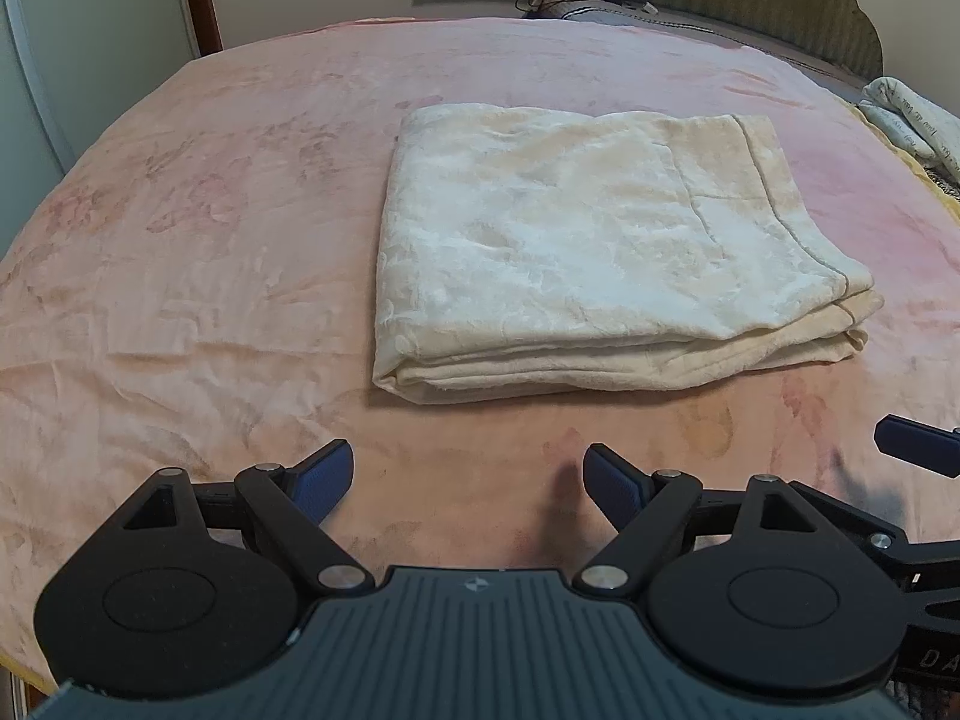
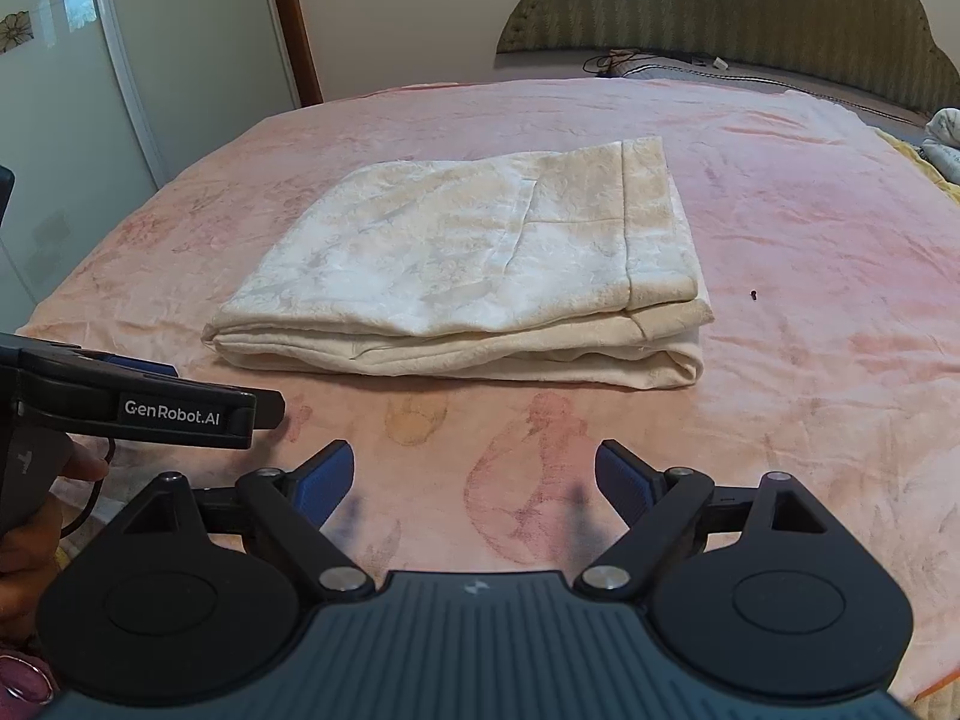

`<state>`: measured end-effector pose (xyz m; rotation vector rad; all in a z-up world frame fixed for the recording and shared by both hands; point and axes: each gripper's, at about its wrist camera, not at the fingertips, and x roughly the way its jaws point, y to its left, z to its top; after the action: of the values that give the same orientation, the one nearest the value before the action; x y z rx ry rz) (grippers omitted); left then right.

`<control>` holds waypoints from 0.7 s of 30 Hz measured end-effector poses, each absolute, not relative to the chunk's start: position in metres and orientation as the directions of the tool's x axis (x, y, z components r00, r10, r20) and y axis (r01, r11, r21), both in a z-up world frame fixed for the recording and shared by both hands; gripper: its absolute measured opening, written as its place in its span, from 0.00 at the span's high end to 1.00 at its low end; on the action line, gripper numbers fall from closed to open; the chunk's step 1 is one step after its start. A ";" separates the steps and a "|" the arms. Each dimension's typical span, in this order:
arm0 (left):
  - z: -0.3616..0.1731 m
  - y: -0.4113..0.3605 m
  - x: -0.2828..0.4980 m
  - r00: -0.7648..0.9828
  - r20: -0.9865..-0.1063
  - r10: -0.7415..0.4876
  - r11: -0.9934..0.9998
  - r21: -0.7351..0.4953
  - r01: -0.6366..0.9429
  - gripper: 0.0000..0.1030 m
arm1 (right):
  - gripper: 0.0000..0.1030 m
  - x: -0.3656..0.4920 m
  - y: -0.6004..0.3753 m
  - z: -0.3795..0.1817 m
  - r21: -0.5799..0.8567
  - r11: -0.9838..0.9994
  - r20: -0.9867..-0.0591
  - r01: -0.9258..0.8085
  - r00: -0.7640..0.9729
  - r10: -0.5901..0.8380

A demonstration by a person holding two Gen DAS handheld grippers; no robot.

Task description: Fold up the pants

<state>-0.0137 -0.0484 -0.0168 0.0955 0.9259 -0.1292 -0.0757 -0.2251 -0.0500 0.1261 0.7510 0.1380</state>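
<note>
Cream pants (image 1: 576, 246) lie folded into a thick rectangular stack on the pink bedspread (image 1: 210, 228); they also show in the right wrist view (image 2: 474, 276). My left gripper (image 1: 468, 480) is open and empty, held over the bedspread short of the stack's near edge. My right gripper (image 2: 474, 480) is open and empty, also short of the near edge. The left gripper's side shows at the left of the right wrist view (image 2: 180, 411). A tip of the right gripper shows at the right edge of the left wrist view (image 1: 912, 444).
A green padded headboard (image 2: 720, 6) stands at the far end with cables (image 2: 618, 63) on the bed below it. A printed cloth (image 1: 912, 120) lies at the right edge. A wardrobe (image 2: 72, 90) stands left of the bed. A small dark speck (image 2: 752, 295) lies right of the pants.
</note>
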 end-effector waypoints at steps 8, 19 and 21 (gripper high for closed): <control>-0.018 -0.048 -0.013 0.590 -0.805 -0.061 0.989 0.030 0.143 0.17 | 0.14 -0.076 -0.223 -0.050 0.159 0.984 -0.670 -0.085 0.722 0.171; -0.019 -0.045 -0.012 0.585 -0.809 -0.065 0.990 0.019 0.136 0.17 | 0.14 -0.076 -0.225 -0.052 0.165 0.982 -0.671 -0.091 0.719 0.179; -0.019 -0.045 -0.012 0.583 -0.809 -0.070 0.991 0.011 0.135 0.16 | 0.14 -0.076 -0.225 -0.052 0.165 0.982 -0.671 -0.091 0.719 0.180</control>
<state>-0.0121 -0.0452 -0.0186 0.0743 0.9411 -0.1194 -0.0758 -0.2248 -0.0521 0.1232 0.7540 0.1501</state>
